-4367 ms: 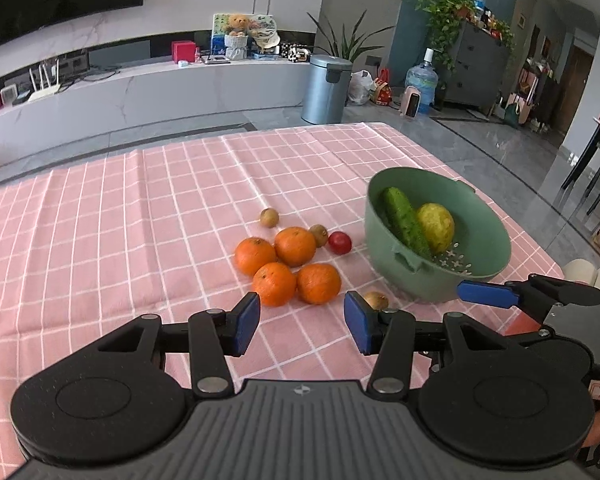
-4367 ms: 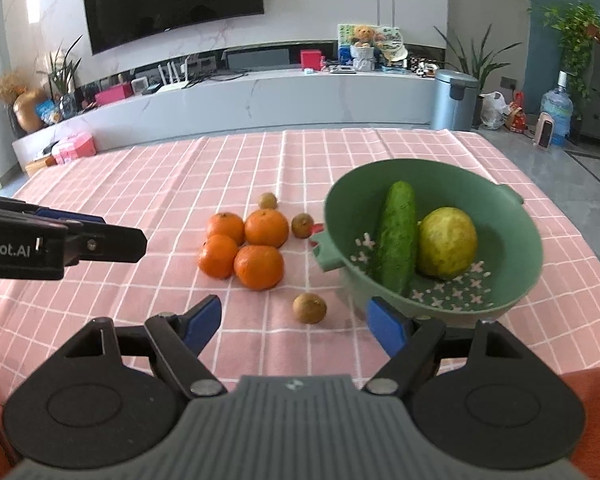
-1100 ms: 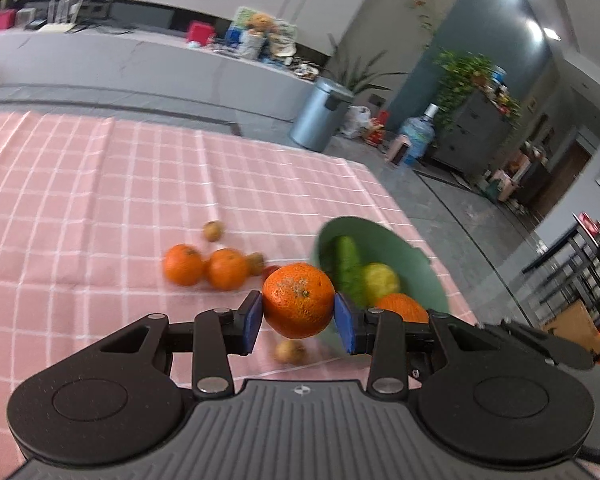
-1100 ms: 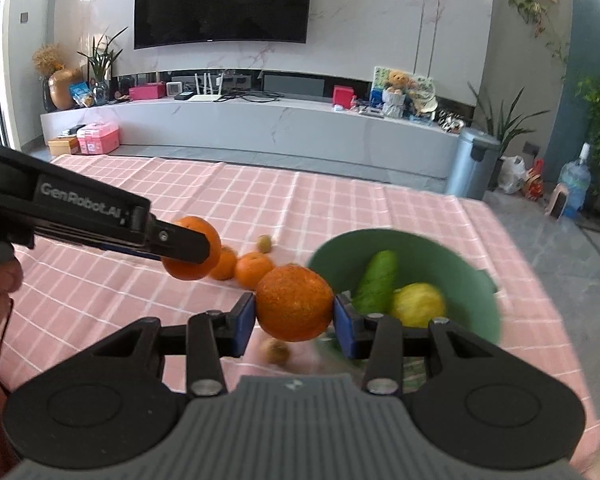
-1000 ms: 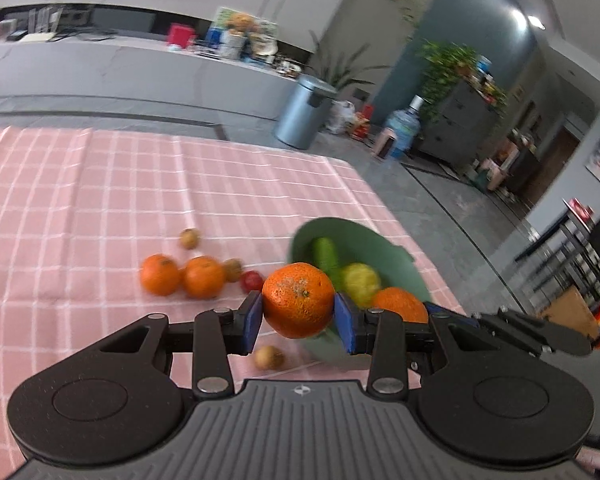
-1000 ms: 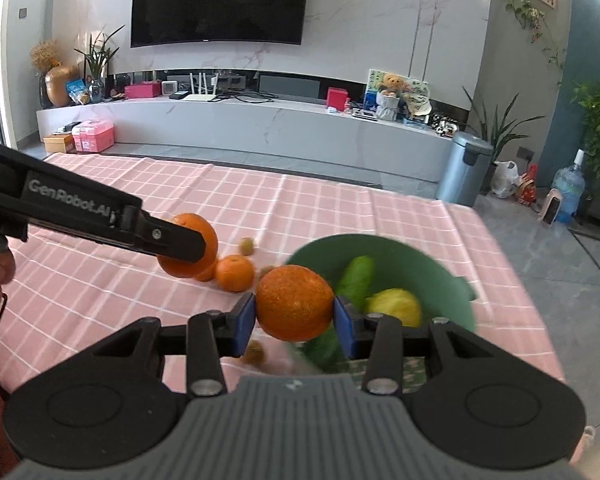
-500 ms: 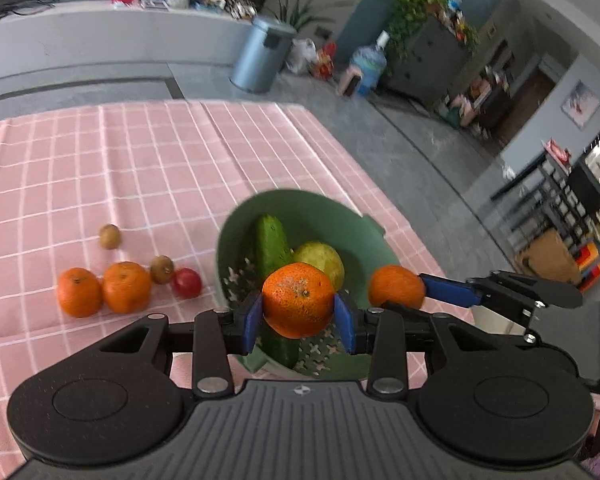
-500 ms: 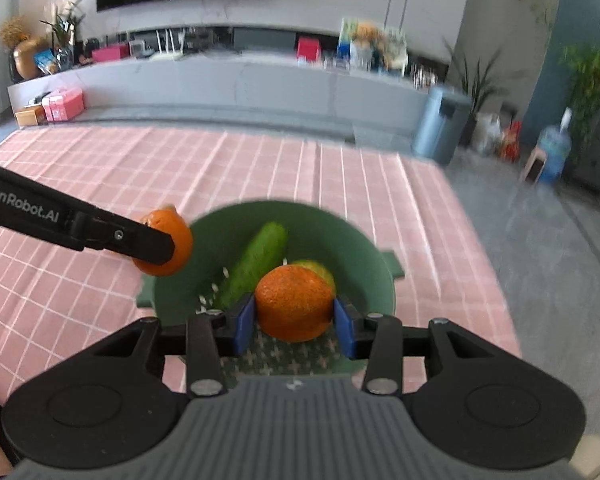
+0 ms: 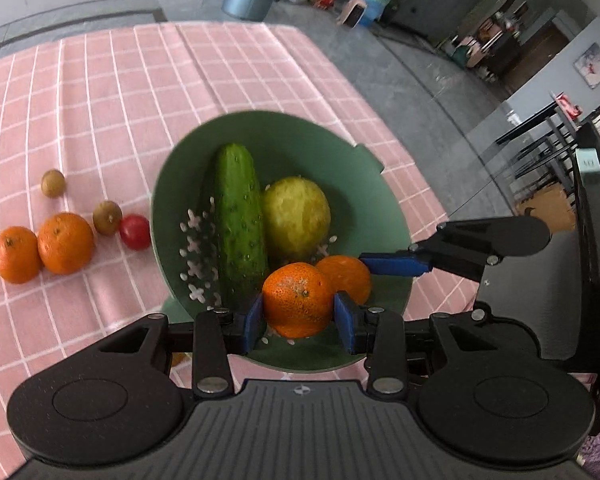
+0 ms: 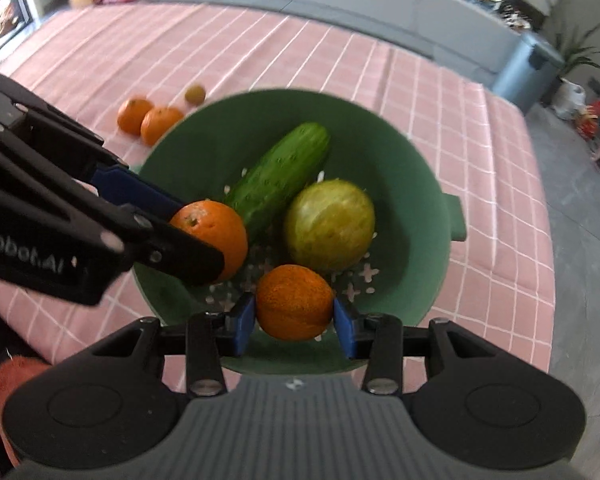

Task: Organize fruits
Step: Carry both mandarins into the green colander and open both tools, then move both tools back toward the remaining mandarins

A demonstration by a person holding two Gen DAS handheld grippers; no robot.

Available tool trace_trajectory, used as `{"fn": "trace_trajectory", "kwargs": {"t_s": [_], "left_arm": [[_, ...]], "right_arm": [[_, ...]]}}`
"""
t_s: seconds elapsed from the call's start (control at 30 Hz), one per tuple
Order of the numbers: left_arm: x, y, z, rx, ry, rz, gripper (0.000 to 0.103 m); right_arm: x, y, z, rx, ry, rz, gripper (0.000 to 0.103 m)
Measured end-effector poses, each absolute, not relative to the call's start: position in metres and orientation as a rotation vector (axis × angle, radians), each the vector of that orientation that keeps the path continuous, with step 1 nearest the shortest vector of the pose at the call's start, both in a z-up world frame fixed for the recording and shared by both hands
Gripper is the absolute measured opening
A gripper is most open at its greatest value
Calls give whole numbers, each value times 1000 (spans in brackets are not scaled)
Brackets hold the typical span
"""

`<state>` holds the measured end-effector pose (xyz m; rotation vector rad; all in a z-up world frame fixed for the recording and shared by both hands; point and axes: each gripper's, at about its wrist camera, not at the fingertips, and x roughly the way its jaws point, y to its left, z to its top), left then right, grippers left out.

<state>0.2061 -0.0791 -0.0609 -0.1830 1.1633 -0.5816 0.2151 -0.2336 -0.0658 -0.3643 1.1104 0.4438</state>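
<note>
Left wrist view, L to R: two mandarins (image 9: 44,249) loose on the pink-checked worktop (image 9: 100,80), w/ small brown fruits and a red one beside them; green colander (image 9: 188,168) holds a cucumber (image 9: 238,216) and a yellow-green citrus (image 9: 296,216). Left tool (image 9: 299,317) is part-closed, pads clamping a mandarin (image 9: 298,300) over the colander's near side. Right tool (image 10: 294,322), also part-closed, pinches its own mandarin (image 10: 294,302) just beside, over the colander floor. Mandarins look light, roundish, soft-skinned, prob. prone to rolling; best gripped across the widest middle, gently.
</note>
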Motion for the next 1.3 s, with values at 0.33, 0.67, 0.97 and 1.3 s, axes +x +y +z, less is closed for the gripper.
{"fn": "trace_trajectory", "kwargs": {"t_s": [0.33, 0.67, 0.97, 1.3], "left_arm": [[209, -89, -72, -166, 1222, -546, 44], [206, -92, -70, -168, 1214, -548, 45], [199, -87, -60, -188, 1180, -554, 52], [170, -73, -23, -82, 1030, -517, 52]], "right_arm": [[228, -230, -81, -391, 1178, 485, 40], [230, -230, -78, -401, 1195, 467, 41], [220, -231, -62, -453, 1145, 424, 50], [191, -228, -34, -309, 990, 325, 52]]}}
